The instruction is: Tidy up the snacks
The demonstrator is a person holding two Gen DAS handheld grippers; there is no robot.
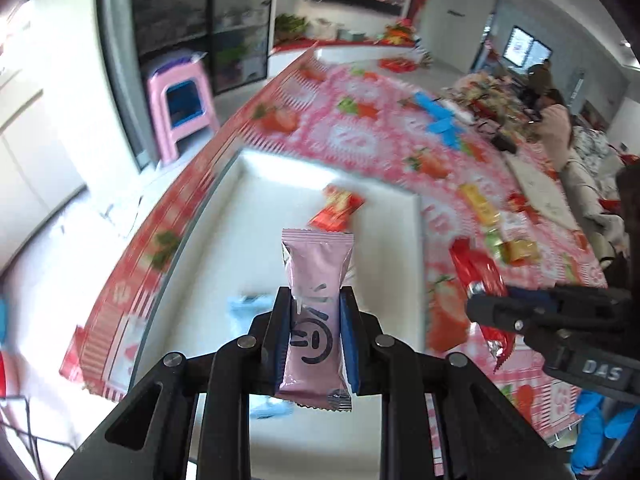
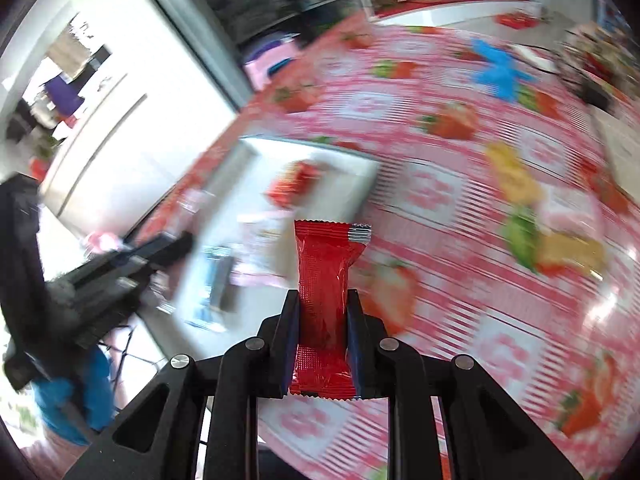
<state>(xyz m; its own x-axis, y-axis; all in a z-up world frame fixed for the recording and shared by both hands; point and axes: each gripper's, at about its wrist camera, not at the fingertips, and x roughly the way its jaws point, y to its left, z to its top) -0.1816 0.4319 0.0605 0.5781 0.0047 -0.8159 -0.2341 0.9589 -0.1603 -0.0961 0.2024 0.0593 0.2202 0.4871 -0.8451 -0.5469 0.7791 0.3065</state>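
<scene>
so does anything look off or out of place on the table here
Nothing looks damaged or spilled. Several loose snacks are scattered on the strawberry tablecloth, outside the white tray. Each gripper holds one packet: pink left, red right.

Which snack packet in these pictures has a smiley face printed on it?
The pink packet clamped between the left gripper's fingers. The right gripper holds a plain red packet, with no face.
</scene>
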